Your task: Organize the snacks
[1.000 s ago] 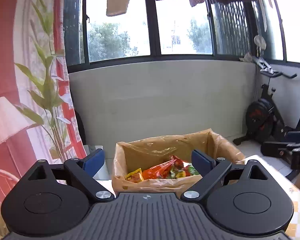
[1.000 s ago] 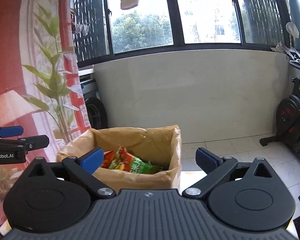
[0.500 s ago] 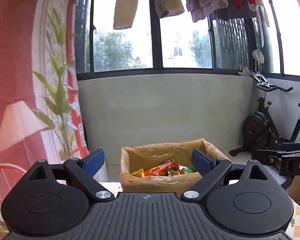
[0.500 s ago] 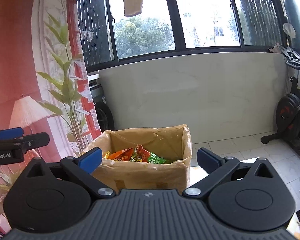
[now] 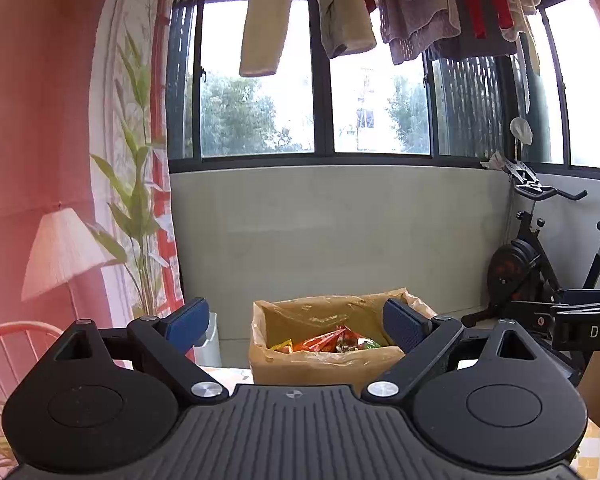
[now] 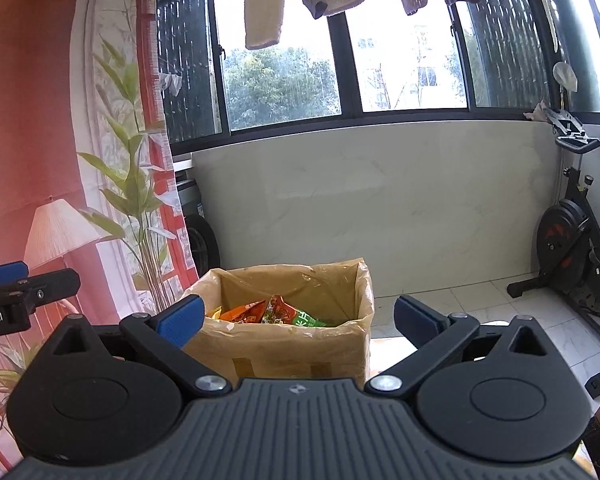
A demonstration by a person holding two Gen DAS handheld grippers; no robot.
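Note:
A cardboard box (image 5: 324,362) lined with a brown plastic bag stands ahead, holding several orange, red and green snack packets (image 5: 332,342). It also shows in the right wrist view (image 6: 284,350) with the snack packets (image 6: 272,314) inside. My left gripper (image 5: 296,326) is open and empty, a little back from the box. My right gripper (image 6: 298,320) is open and empty, also back from the box and to its right. Each gripper shows at the edge of the other's view: the right gripper (image 5: 584,330) and the left gripper (image 6: 16,300).
A grey wall under dark-framed windows lies behind the box. An exercise bike (image 5: 540,264) stands at the right, also in the right wrist view (image 6: 576,248). A red backdrop with printed lamp and plant (image 5: 60,200) hangs at the left. Clothes (image 5: 380,8) hang overhead.
Both grippers have pulled back and tilted up, so the box looks smaller and lower. Both stay open and empty.

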